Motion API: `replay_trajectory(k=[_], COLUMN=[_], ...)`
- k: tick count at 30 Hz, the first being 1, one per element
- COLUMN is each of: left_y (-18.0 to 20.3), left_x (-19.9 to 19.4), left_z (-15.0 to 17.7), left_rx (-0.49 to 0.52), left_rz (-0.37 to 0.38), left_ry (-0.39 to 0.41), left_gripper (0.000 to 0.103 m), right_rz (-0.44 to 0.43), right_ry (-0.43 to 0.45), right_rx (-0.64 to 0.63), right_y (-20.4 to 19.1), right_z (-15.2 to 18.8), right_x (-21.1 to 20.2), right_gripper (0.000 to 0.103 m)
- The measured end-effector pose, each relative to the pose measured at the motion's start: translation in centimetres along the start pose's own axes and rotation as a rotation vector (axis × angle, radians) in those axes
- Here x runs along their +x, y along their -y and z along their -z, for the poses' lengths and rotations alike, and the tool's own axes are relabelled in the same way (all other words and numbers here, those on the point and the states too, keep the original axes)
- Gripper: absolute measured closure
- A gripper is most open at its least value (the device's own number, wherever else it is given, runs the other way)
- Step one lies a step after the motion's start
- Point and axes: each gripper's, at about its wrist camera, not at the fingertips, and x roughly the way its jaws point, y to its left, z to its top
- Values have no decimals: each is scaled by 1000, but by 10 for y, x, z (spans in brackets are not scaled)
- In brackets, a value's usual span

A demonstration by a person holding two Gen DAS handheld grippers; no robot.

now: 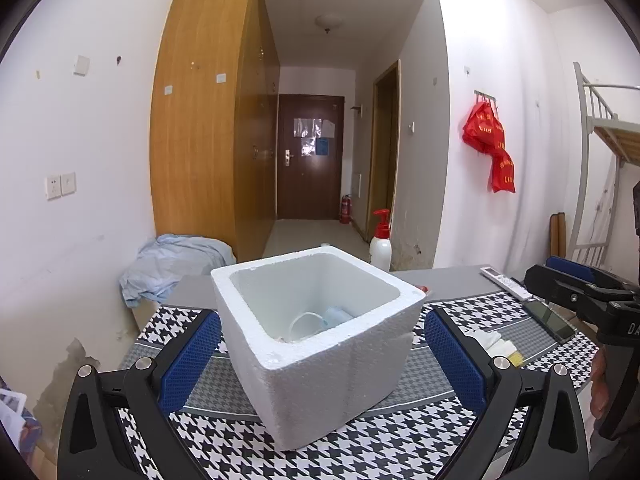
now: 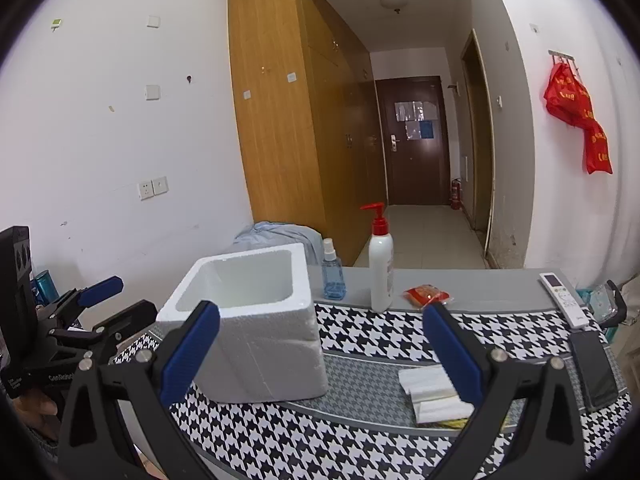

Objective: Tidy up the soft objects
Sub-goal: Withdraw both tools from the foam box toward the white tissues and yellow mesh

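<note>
A white foam box [image 1: 320, 344] stands on the houndstooth cloth, also seen in the right wrist view [image 2: 248, 320]. A blue face mask with a white loop [image 1: 324, 320] lies at its bottom. My left gripper [image 1: 320, 360] is open and empty, its blue pads on either side of the box without touching it. My right gripper [image 2: 320, 354] is open and empty, to the right of the box. Folded white tissues [image 2: 432, 392] lie on the cloth under its right finger; they also show in the left wrist view [image 1: 490, 342].
A pump bottle [image 2: 381, 264], a blue spray bottle [image 2: 333, 276] and a red snack packet [image 2: 427, 295] stand behind the cloth. A remote [image 2: 564, 299] and a phone [image 2: 594, 368] lie at the right. A blue cloth heap [image 1: 172, 264] lies beyond the table's far left corner.
</note>
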Motion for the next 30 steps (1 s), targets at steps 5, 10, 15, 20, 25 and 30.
replay_trajectory(k=[5, 10, 15, 20, 25, 30], left_y=[4, 9, 14, 20, 24, 29], left_x=[2, 4, 7, 11, 15, 23], left_z=[0, 3, 4, 6, 9, 15], left_rx=[-5, -6, 0, 10, 18, 18], left_rz=[9, 24, 46, 61, 75, 94], left_ry=[-5, -12, -16, -14, -22, -45], left_gripper=[1, 1, 1, 1, 1, 1], right_rz=[9, 43, 72, 83, 83, 89], right_ry=[12, 14, 11, 8, 0, -11], right_rx=[-5, -18, -4, 1, 7, 21], right_y=[1, 4, 15, 21, 24, 29], right_z=[3, 8, 14, 17, 21, 26], right_x=[-6, -9, -13, -15, -13, -12], right_gripper=[0, 0, 0, 0, 0, 0])
